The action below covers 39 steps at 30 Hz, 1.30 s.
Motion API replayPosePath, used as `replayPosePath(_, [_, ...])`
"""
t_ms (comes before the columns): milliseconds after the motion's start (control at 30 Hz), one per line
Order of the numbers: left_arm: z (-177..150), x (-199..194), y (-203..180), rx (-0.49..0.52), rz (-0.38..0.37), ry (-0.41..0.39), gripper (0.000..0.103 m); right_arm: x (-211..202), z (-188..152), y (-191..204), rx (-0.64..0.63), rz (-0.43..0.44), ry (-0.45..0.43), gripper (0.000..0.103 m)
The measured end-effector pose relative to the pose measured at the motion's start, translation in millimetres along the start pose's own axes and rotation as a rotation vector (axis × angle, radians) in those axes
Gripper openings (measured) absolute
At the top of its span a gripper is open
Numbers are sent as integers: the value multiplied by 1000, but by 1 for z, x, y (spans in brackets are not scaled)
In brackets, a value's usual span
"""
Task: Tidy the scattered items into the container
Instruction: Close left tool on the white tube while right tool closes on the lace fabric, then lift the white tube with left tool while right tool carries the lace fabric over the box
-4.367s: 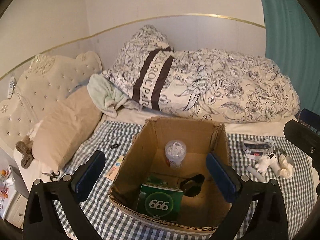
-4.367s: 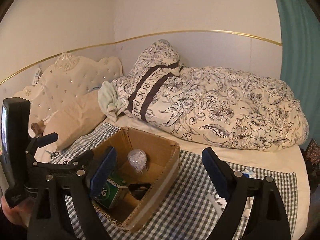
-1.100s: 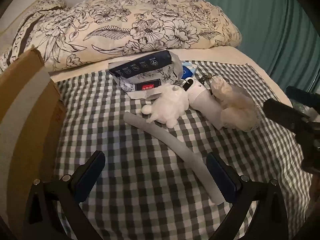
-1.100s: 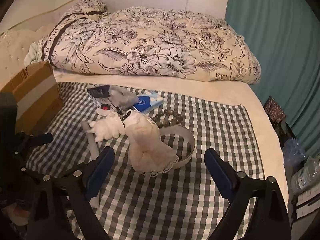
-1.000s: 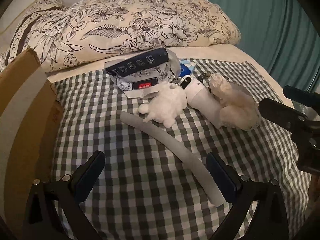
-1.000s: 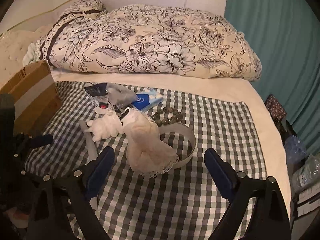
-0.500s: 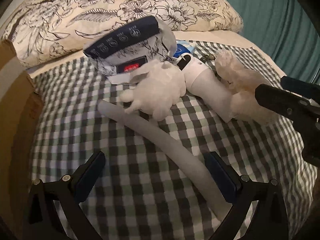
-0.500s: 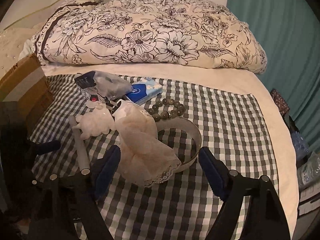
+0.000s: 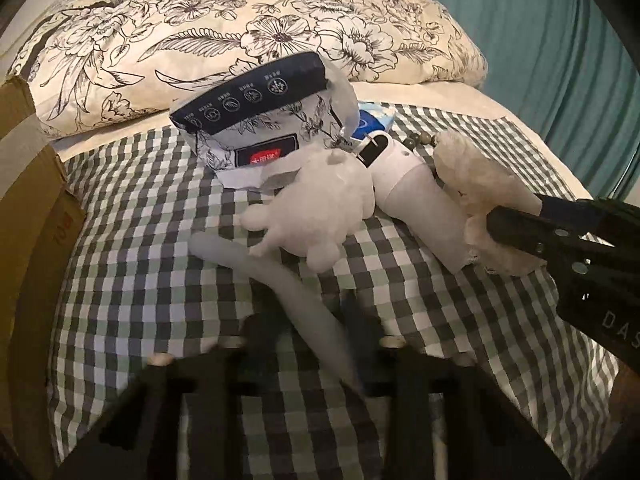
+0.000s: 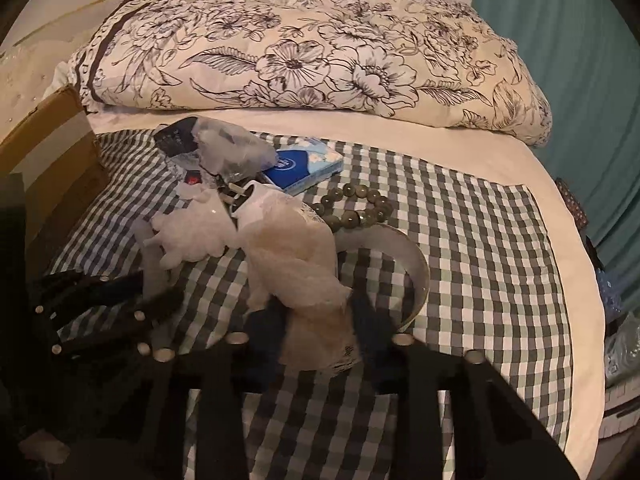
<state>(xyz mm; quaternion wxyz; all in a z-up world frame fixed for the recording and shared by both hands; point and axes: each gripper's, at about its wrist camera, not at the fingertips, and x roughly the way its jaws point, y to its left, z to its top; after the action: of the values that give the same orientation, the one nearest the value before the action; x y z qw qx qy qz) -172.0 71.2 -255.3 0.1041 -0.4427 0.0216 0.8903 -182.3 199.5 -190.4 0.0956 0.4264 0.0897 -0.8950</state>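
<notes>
The left gripper (image 9: 310, 340) has its fingers closed around the pale silicone tube (image 9: 288, 280). The right gripper (image 10: 316, 332) pinches the cream lace cloth (image 10: 296, 264). Both lie mid-blanket, with the cardboard box (image 9: 24, 200) at its left edge. The tube is limp and, I judge, could snag the white plush toy (image 9: 320, 208) touching it (or sag free). The cloth may drag the white belt (image 10: 412, 276). The checked blanket (image 10: 480, 240) covers a bed, with a floral duvet (image 10: 304, 52) behind and a teal curtain (image 9: 560, 40).

White letters "DAS" on right gripper (image 9: 520, 226) body (rest cut off), package print illegible
</notes>
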Motion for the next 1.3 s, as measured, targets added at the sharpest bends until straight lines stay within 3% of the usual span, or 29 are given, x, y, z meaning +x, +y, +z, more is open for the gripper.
replayPosePath(300, [3, -14, 4, -2, 21, -15, 13, -19, -2, -10, 48, 20, -17, 14])
replayPosePath(1300, [32, -153, 21, -24, 34, -237, 11, -142, 8, 16, 51, 10, -192, 13])
